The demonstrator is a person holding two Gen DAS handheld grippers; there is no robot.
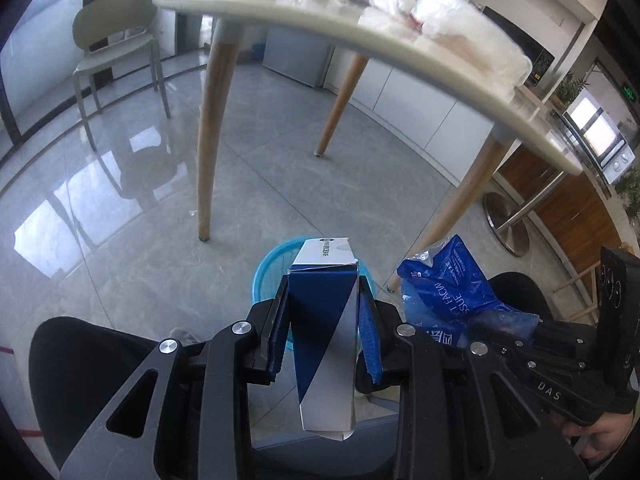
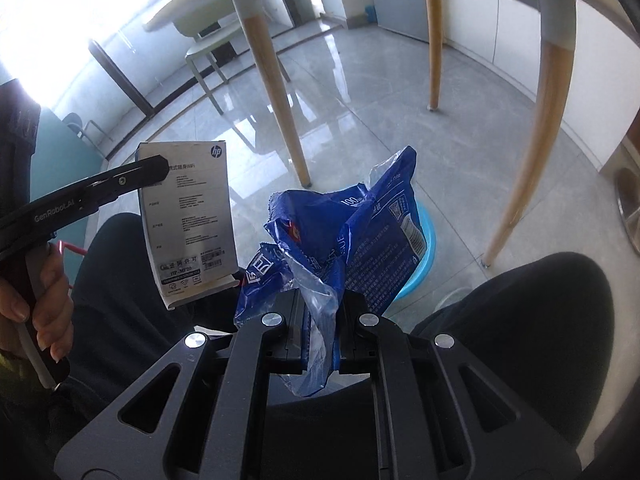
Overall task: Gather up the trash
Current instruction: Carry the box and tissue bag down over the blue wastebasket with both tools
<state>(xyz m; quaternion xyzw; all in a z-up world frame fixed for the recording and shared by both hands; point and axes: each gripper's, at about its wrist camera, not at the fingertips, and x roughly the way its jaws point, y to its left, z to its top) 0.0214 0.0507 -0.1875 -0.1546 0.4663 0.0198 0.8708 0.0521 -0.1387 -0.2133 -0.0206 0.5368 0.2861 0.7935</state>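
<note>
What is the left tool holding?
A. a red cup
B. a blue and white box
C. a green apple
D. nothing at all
B. The left tool is shut on the blue and white box, while the right tool grips a crumpled blue plastic wrapper, both above the light blue bin on the floor.

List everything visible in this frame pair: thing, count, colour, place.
box: 1, blue and white, clamped in left gripper
tissue wrapper: 1, blue plastic, clamped in right gripper
bin: 1, light blue, on floor below both items
table: 1, white top, wooden legs
clear bags: several, whitish, on table
chair: 1, pale green, far left
microwave: 1, silver, far right
left gripper: 1, black, shut
right gripper: 1, black, shut
knees: 2, dark trousers
</note>
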